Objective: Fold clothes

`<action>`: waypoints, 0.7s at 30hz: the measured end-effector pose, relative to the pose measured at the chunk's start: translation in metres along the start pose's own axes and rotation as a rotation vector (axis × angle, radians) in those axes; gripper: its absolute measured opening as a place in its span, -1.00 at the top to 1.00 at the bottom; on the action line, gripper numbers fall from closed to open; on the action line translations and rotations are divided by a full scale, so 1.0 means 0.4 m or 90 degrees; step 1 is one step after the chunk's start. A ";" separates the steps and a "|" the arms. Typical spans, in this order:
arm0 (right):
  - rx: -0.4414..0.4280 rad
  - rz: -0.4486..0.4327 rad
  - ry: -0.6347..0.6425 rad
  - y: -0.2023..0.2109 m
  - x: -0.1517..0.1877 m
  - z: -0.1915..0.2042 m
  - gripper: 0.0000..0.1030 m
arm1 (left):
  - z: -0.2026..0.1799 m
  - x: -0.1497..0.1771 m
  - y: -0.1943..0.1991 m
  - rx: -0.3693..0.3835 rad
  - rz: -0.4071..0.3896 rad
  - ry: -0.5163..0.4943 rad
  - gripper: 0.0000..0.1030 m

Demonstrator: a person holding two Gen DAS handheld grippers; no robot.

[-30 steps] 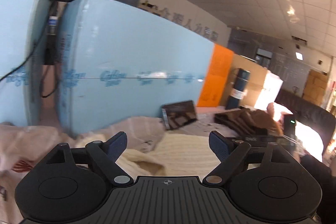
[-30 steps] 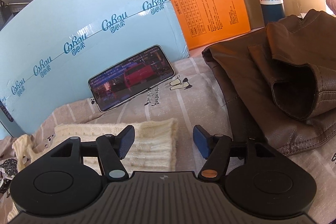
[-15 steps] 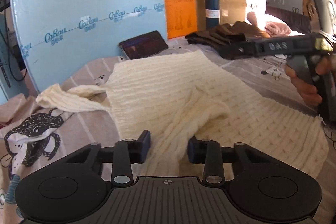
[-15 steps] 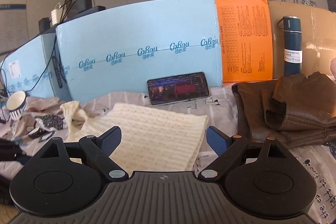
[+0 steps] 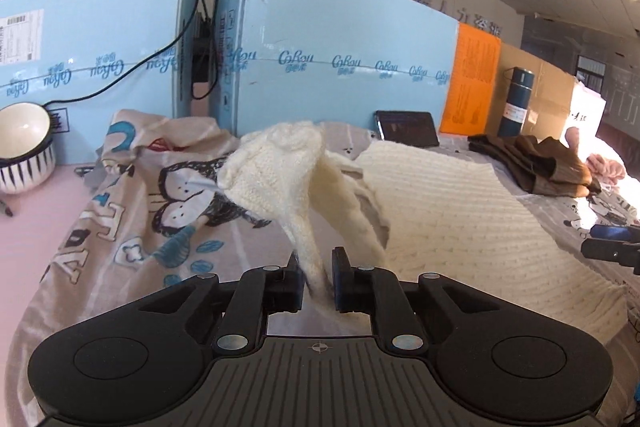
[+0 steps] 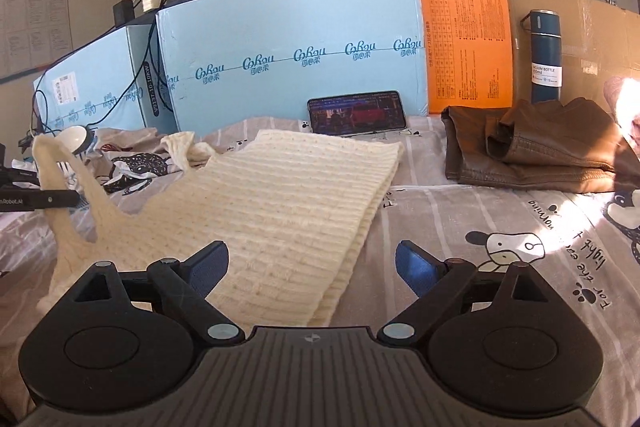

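While my left gripper (image 5: 315, 277) pinches a strip of the cream knit sweater (image 6: 288, 203) between its closed fingers, the sleeve (image 5: 280, 167) it holds rises off the bed and flops over in a soft fold above the cartoon-print sheet (image 5: 132, 239). At the far left of that view a striped bowl (image 5: 24, 147) sits on a pink surface, with blue foam boards (image 5: 340, 55) standing behind. Further right, the body of the sweater lies spread flat on the sheet, one side edge doubled over. A phone (image 6: 357, 113) leans against the blue board just past the sweater's far edge, its screen lit. My right gripper (image 6: 312, 265) hovers above the sweater's near right edge with its blue-padded fingers (image 6: 210, 263) spread wide, grasping nothing. Beyond it to the right, an orange board (image 6: 466, 43) stands beside the blue one, a brown leather jacket (image 6: 532, 147) lies folded on the sheet, well apart from the sweater, and a dark blue vacuum bottle (image 6: 546, 55) stands upright behind the jacket against cardboard.
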State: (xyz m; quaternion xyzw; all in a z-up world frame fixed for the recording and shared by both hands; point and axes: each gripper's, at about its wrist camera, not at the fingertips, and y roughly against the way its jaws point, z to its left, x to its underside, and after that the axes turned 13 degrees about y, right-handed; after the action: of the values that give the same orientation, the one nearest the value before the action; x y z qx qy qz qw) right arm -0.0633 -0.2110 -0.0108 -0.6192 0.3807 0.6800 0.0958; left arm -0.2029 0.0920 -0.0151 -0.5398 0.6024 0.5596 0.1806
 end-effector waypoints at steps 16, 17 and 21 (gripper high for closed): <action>-0.185 0.085 0.198 0.036 0.020 0.141 -0.76 | 0.049 0.042 0.002 0.025 0.055 0.157 -0.70; -0.180 0.094 0.214 0.029 0.022 0.146 -0.76 | 0.043 0.044 -0.001 0.033 0.058 0.153 -0.72; -0.147 0.118 0.255 -0.001 0.021 0.157 -0.75 | 0.033 0.049 -0.015 0.036 0.066 0.149 -0.74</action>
State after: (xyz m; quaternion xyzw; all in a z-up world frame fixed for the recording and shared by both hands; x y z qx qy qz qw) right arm -0.1132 -0.1737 -0.0223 -0.7110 0.3675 0.5883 -0.1158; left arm -0.2099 0.0959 -0.0382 -0.5644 0.6619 0.4840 0.0954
